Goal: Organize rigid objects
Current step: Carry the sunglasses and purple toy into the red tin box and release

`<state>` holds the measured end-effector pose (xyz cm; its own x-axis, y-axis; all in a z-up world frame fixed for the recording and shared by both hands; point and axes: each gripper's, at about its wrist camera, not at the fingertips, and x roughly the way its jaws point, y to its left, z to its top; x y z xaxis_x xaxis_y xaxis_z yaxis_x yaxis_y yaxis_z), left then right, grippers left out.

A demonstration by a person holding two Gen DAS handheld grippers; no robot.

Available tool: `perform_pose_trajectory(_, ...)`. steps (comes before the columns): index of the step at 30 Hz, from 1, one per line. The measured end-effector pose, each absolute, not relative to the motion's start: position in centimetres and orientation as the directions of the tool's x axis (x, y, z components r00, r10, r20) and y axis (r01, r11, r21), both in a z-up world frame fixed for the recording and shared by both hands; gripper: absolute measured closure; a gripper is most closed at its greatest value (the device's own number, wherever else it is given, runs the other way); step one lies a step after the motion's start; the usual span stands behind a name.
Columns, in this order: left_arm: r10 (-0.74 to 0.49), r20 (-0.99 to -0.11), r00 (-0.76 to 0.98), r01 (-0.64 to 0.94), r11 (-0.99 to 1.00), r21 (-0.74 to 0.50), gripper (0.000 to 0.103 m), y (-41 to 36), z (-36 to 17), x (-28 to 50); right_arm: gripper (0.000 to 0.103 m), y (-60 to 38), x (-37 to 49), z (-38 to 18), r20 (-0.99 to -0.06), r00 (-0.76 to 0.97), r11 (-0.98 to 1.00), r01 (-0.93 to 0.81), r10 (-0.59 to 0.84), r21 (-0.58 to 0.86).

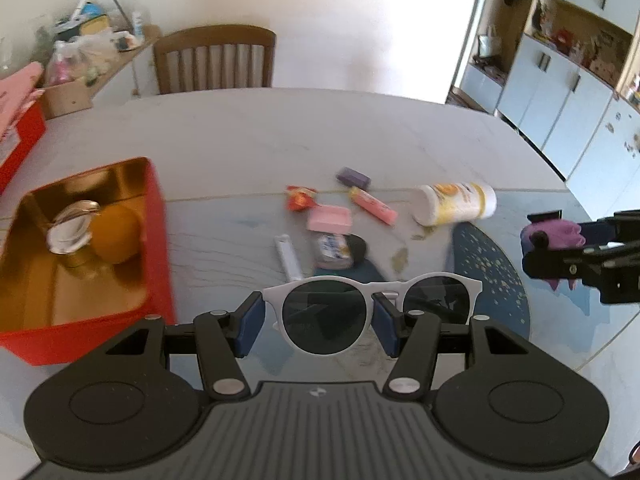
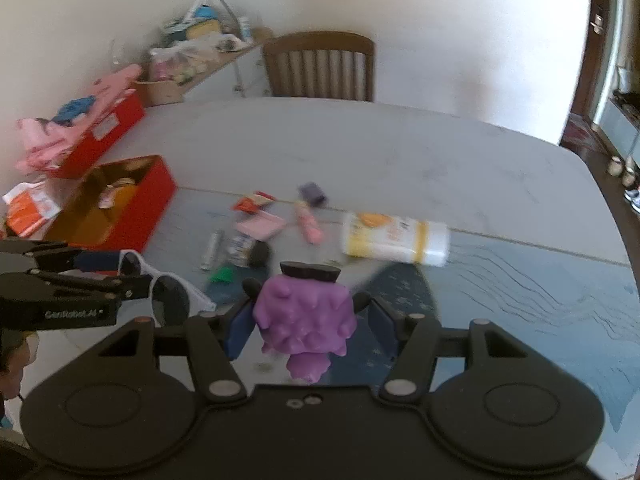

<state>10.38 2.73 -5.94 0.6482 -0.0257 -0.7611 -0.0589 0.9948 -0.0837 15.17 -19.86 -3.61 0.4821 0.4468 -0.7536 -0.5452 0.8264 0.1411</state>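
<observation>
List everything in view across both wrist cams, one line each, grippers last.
sunglasses: 1, white frame, dark lenses, in left gripper
toy figure: 1, purple, black cap, in right gripper
open tin: 1, red, gold inside, table left, holds an orange ball and a shiny round item
bottle: 1, white and yellow, lying on its side, table centre-right
small items: several, pink, purple, red, white, loose at table centre
table: 1, pale grey
chair: 1, brown wood, behind table
left gripper: 1, black, blue pads
right gripper: 1, black, blue pads

White-framed dark sunglasses (image 1: 340,312), purple toy (image 2: 306,320), red tin (image 1: 156,240), seemingly gold inside.
</observation>
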Motion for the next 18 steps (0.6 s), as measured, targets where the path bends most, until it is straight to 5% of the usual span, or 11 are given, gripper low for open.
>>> perform_pose_trajectory(18, 0.062, -0.738, 0.671, -0.175, 0.982, -0.077, 0.046, 14.7, -3.2, 7.7, 0.042, -6.5, 13.7, -1.3, -0.730, 0.433, 0.741, -0.655, 0.529, 0.149)
